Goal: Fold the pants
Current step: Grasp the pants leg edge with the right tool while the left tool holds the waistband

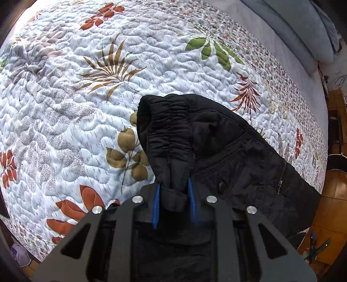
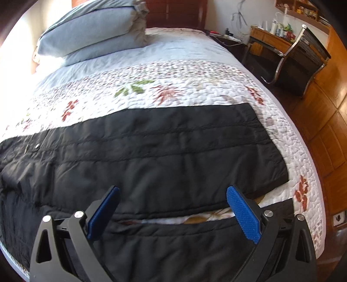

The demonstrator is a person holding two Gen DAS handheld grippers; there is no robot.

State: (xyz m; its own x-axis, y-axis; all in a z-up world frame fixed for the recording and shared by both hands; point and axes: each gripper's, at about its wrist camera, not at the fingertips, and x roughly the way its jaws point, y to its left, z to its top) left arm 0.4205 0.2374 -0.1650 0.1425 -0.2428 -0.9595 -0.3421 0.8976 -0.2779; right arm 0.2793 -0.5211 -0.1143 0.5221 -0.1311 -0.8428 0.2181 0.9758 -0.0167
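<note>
The left tongs [image 1: 174, 195] pinch the waistband of the black pants [image 1: 216, 147], lifting it above the quilt [image 1: 86, 108]. The right tongs [image 2: 173, 208] hang wide over the pant legs, whose cuffs end near the bed's right edge [image 2: 303, 151]. No writing is legible.

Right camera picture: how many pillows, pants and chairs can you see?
Pillows: 2, stacked, top and bottom
Pants: 1, black, spread on the quilt
Chairs: 1, beside the bed
Total: 4
</note>
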